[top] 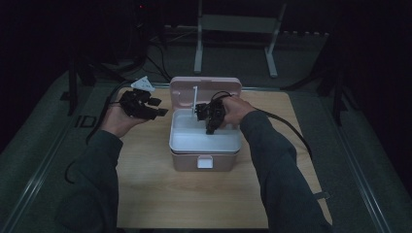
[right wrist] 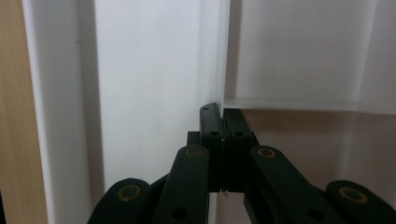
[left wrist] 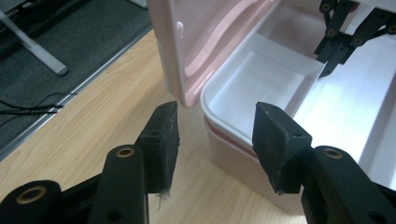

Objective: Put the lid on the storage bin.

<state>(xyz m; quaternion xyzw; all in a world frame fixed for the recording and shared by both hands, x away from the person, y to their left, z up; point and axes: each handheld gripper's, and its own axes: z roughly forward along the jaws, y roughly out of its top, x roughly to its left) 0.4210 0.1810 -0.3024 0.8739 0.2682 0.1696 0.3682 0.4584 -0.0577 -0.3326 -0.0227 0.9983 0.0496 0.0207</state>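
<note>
Pink storage box (top: pixel 205 145) sits mid-bench (top: pixel 145 194), lid (top: pixel 205 90) already swung up and standing open at the back. So the opening step looks done.

Right gripper (top: pixel 210 127) is down inside the box, its fingers (right wrist: pixel 219 135) pinched tight together on the thin edge of the white inner tray (top: pixel 204 138); in the right gripper view the tray's divider wall (right wrist: pixel 223 56) runs straight up from between the fingertips, so they look clamped on that wall. The tray is seated in the box, not visibly raised.

Left gripper (top: pixel 156 112) hovers beside the box's left side, just off the lid's corner, fingers (left wrist: pixel 163 135) wide apart with nothing between them. In the left gripper view the box rim (left wrist: pixel 224 126) and the lid edge (left wrist: pixel 170 70) lie just ahead of the fingertips, not touching.

Judgement: work is roughly at the middle. Lid open, tray gripped. Left to do is probably lifting the tray out of the box and setting it on the bench, with the left gripper likely free to steady the box. Whether anything lies under the tray can't be told.
</note>
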